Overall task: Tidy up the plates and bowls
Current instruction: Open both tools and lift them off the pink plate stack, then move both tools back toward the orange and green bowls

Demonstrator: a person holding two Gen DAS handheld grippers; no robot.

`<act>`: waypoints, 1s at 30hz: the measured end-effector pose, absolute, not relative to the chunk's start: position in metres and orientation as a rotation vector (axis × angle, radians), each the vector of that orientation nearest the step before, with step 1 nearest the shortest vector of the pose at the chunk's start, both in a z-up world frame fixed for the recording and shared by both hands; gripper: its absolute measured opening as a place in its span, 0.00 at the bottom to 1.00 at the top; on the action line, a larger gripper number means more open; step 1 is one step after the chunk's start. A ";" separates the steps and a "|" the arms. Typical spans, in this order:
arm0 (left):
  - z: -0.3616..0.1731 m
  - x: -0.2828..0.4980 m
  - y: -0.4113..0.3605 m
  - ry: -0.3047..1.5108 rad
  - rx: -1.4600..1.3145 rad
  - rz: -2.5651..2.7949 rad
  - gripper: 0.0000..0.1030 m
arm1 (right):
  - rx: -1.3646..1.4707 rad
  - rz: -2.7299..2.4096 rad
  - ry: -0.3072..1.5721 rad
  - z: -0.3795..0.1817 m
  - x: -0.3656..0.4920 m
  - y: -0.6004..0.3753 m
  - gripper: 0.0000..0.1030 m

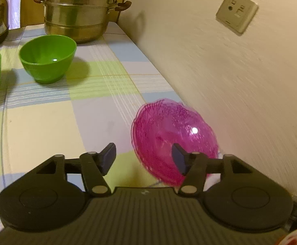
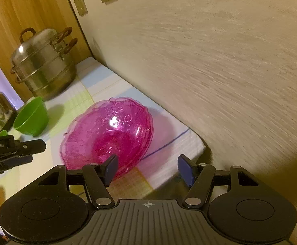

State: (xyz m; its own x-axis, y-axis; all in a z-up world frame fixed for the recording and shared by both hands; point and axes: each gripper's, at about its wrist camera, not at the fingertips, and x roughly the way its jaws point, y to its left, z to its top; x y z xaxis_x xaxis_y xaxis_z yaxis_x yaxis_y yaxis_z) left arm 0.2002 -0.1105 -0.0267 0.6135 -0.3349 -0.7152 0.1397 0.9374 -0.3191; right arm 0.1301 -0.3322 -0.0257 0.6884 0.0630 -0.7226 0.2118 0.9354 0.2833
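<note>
The pink glass plate lies on the tabletop close to the wall, its near rim seemingly in reach of both. The right gripper and left gripper hover spread and empty, probably approaching. Two green bowls wait beyond, near the steamer pot.

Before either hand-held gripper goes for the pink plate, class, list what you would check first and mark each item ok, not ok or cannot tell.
1. Left hand-held gripper open and holding nothing: ok.
2. Right hand-held gripper open and holding nothing: ok.
3. Pink plate lying flat on the checked tablecloth: not ok, it looks tilted, one edge raised.
4. Plate rim between the right hand-held gripper's fingers: not ok, only the left finger overlaps it.
5. Green bowl apart from the plate: ok.
6. Whether the plate is one plate or a stack: cannot tell.
</note>
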 end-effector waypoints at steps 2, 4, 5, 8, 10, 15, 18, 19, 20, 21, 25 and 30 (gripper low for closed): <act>-0.020 0.188 -0.107 0.860 -0.239 -0.269 0.66 | 0.354 -0.089 0.825 -0.019 0.123 -0.329 0.64; -0.014 0.177 -0.104 0.849 -0.230 -0.269 0.69 | 0.336 -0.083 0.843 -0.012 0.116 -0.323 0.64; -0.011 0.171 -0.102 0.846 -0.225 -0.264 0.73 | 0.329 -0.078 0.846 -0.009 0.113 -0.321 0.64; -0.003 0.153 -0.096 0.836 -0.213 -0.251 0.81 | 0.309 -0.071 0.852 0.000 0.101 -0.314 0.64; 0.002 0.140 -0.093 0.833 -0.193 -0.242 0.87 | 0.298 -0.070 0.855 0.006 0.092 -0.309 0.65; 0.003 0.113 -0.086 0.846 -0.153 -0.222 0.90 | 0.224 -0.050 0.878 0.013 0.079 -0.295 0.68; 0.000 0.102 -0.082 0.857 -0.150 -0.215 0.90 | 0.210 -0.040 0.891 0.014 0.073 -0.289 0.69; 0.000 0.099 -0.082 0.858 -0.146 -0.212 0.90 | 0.212 -0.032 0.896 0.014 0.071 -0.287 0.69; 0.000 0.097 -0.081 0.855 -0.144 -0.209 0.90 | 0.212 -0.027 0.900 0.014 0.069 -0.286 0.69; -0.001 0.094 -0.080 0.853 -0.142 -0.204 0.90 | 0.209 -0.019 0.904 0.014 0.067 -0.283 0.69; 0.001 0.089 -0.075 0.847 -0.145 -0.190 0.90 | 0.210 0.002 0.910 0.014 0.063 -0.276 0.69; 0.003 0.086 -0.070 0.836 -0.155 -0.179 0.90 | 0.208 0.011 0.906 0.015 0.063 -0.272 0.70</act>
State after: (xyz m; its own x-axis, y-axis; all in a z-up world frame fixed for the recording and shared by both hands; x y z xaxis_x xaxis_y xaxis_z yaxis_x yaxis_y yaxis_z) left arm 0.0865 -0.0699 0.0026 0.6571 -0.2182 -0.7216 0.0968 0.9737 -0.2062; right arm 0.0631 -0.2720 0.0151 0.6186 0.0973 -0.7797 0.0782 0.9798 0.1842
